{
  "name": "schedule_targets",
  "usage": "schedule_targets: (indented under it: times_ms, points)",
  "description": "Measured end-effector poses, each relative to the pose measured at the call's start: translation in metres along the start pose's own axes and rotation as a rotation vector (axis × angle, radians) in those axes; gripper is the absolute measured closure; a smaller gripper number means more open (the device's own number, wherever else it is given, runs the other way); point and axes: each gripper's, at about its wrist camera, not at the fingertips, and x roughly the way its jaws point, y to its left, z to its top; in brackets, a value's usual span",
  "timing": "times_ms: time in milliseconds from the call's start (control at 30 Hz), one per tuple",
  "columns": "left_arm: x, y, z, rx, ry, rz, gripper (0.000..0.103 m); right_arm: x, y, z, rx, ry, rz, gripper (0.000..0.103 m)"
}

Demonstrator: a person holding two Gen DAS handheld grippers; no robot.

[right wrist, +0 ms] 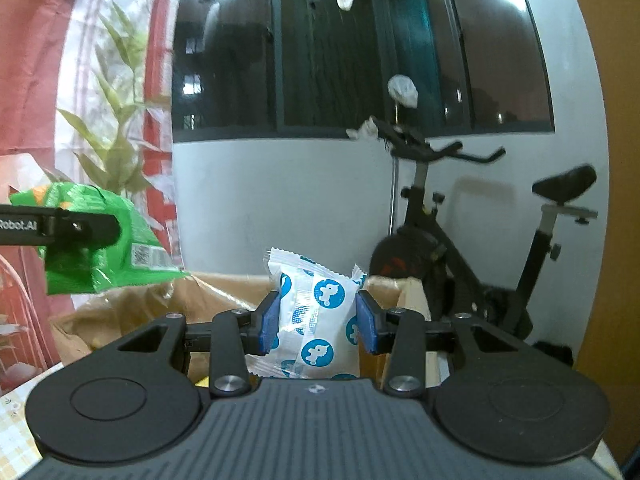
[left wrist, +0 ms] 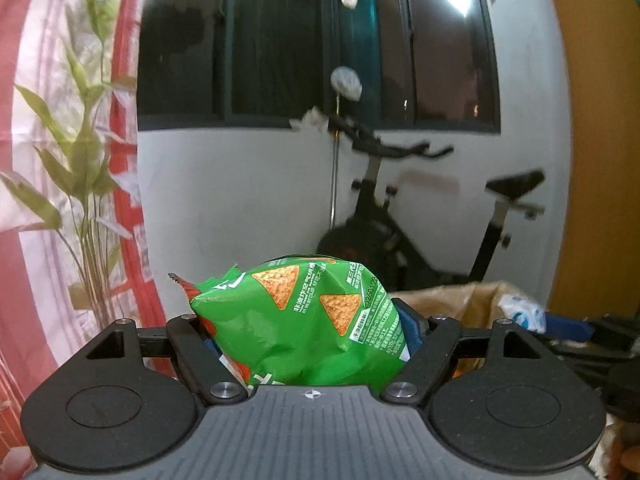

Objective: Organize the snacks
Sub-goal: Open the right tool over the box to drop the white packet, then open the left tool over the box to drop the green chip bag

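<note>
A: Chips (left wrist: 304, 320), green bag, triangle crisps, date code "2026012…": where?
B: Clamped in left gripper (left wrist: 308, 336), held aloft.
A: Packet (right wrist: 316, 316), white, blue round logos?
B: Pinched in right gripper (right wrist: 316, 320), above box (right wrist: 224, 284).

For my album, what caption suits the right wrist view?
Right gripper holds a white-and-blue snack packet above a cardboard box, exercise bike behind.

Green chip bag (left wrist: 304, 320) with orange triangles; white packet (right wrist: 316, 316), blue circles
</note>
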Motion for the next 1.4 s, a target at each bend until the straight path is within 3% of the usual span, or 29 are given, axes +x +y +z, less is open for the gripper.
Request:
schedule_targets:
  times_ms: [233, 333, 733, 1100, 1400]
  points:
    - [0.018, 0.002, -0.013, 0.002, 0.107, -0.028, 0.018, 0.001, -0.005, -0.011, 0.013, 0.060, -0.006, 0.058]
    - [0.016, 0.004, -0.018, 0.014, 0.119, -0.021, 0.018, -0.006, -0.003, -0.010, 0.013, 0.055, -0.004, 0.048]
    - [-0.032, 0.012, -0.014, 0.010, 0.084, -0.030, 0.017, -0.047, 0.006, -0.017, -0.003, 0.047, -0.002, 0.045]
    - [-0.087, 0.034, -0.037, -0.045, 0.081, -0.029, 0.017, -0.087, 0.013, -0.027, 0.007, 0.022, 0.002, 0.045]
    - [-0.108, 0.048, -0.059, -0.074, 0.108, -0.023, 0.017, -0.103, 0.018, -0.047, 0.043, 0.052, 0.010, 0.045]
